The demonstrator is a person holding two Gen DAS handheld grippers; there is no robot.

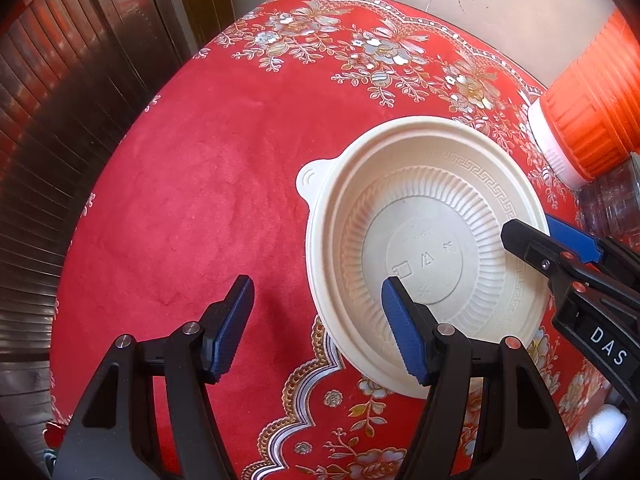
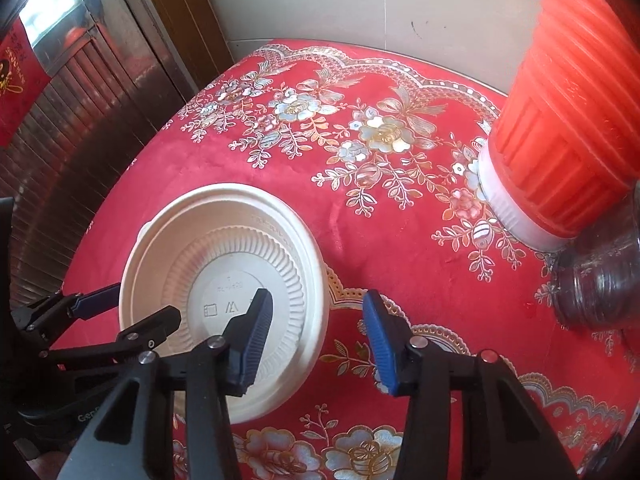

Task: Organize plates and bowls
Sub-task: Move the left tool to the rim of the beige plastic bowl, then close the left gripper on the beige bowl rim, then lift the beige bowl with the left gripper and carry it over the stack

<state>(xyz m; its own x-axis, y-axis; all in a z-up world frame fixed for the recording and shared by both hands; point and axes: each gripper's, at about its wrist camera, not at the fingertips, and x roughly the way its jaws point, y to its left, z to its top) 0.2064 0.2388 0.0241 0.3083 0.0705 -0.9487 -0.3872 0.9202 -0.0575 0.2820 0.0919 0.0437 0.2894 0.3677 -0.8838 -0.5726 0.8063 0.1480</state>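
Note:
A cream plastic bowl (image 1: 424,248) with a ribbed inside and a small tab handle sits on the red flowered tablecloth (image 1: 192,184). It also shows in the right wrist view (image 2: 224,276). My left gripper (image 1: 316,296) is open and empty; its right finger hangs over the bowl's near side, its left finger over bare cloth. My right gripper (image 2: 316,308) is open and empty; its left finger hangs over the bowl's right part, its right finger over the cloth. The right gripper shows in the left wrist view (image 1: 552,240) at the bowl's right rim.
An orange ribbed container with a white band (image 2: 560,140) stands at the right, also in the left wrist view (image 1: 588,120). A clear glass jar (image 2: 600,280) stands beside it. A dark slatted door (image 1: 60,140) lies past the table's left edge, a pale wall (image 2: 340,0) behind.

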